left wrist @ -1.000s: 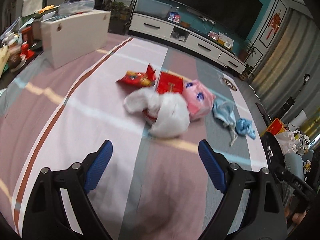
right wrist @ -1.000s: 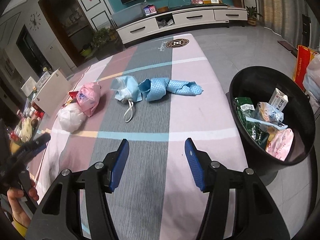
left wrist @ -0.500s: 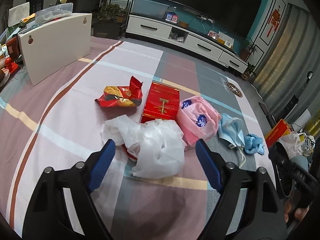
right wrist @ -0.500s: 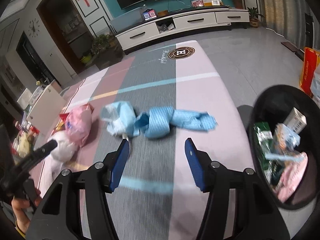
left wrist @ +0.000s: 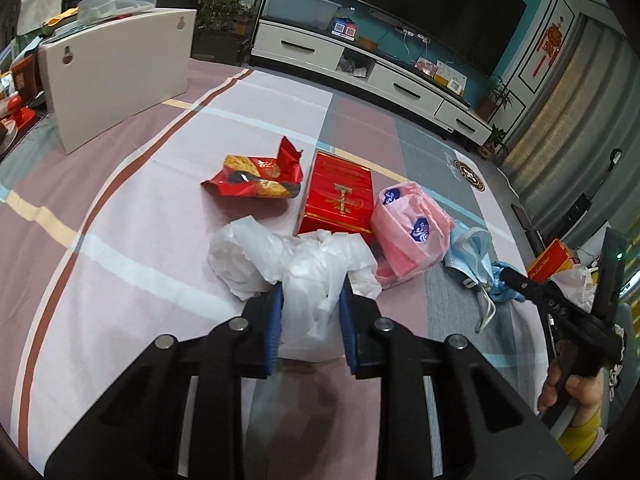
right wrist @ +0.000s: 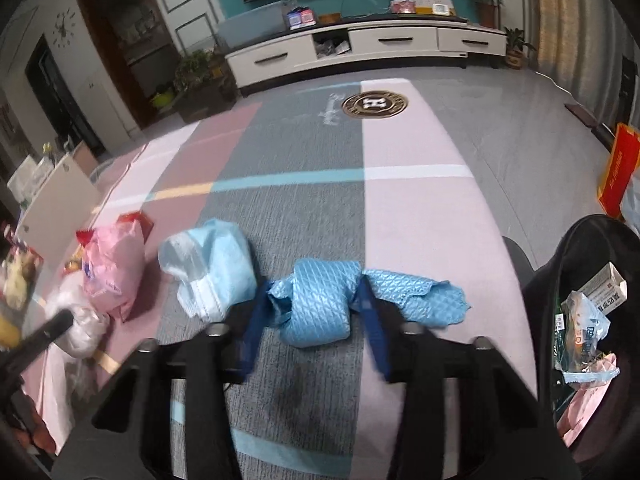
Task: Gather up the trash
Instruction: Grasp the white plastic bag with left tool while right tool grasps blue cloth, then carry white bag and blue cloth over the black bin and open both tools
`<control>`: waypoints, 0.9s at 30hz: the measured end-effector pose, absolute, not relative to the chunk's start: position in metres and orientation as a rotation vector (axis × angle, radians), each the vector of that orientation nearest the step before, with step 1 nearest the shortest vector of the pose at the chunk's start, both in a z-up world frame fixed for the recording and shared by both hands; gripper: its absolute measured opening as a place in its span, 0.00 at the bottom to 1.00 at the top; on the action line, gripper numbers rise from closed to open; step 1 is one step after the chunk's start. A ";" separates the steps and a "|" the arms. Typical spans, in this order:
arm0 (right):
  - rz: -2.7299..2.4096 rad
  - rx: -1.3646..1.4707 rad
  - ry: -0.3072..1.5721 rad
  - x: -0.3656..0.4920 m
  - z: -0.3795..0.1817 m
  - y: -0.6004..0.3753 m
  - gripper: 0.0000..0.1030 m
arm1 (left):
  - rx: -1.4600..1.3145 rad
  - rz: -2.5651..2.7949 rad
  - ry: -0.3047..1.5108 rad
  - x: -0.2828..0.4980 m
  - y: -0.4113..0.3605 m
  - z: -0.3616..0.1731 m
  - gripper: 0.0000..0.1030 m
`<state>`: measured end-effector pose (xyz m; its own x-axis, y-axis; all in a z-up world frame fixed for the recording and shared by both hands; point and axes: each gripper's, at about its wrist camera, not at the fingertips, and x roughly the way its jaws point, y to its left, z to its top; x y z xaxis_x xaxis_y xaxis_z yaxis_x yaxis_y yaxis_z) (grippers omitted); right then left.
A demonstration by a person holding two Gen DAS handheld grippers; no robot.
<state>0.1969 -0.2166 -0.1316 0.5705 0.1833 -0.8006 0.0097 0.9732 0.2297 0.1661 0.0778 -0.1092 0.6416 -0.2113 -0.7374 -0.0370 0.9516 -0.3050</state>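
The left hand-held gripper (left wrist: 311,316) clamps the crumpled white plastic bag (left wrist: 296,268) on the striped worktop (left wrist: 132,216). The right hand-held gripper (right wrist: 312,320) straddles the quilted blue cloth (right wrist: 320,304); grip unclear.

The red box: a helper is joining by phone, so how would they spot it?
On the striped cloth, find the trash pile ahead of the left gripper. The red box lies behind the white bag, between the crumpled snack wrapper and the pink bag: rigid, flat-topped, gold-printed.
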 end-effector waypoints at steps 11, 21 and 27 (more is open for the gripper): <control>0.132 0.205 0.903 0.155 -0.106 -0.214 0.17 | -0.315 -0.148 0.828 0.114 0.083 -0.082 0.22; 0.177 0.229 0.864 0.079 -0.074 -0.223 0.17 | -0.274 -0.220 0.820 0.066 0.065 -0.056 0.22; 0.182 0.237 0.862 0.044 -0.065 -0.229 0.17 | -0.234 -0.244 0.845 0.045 0.046 -0.050 0.23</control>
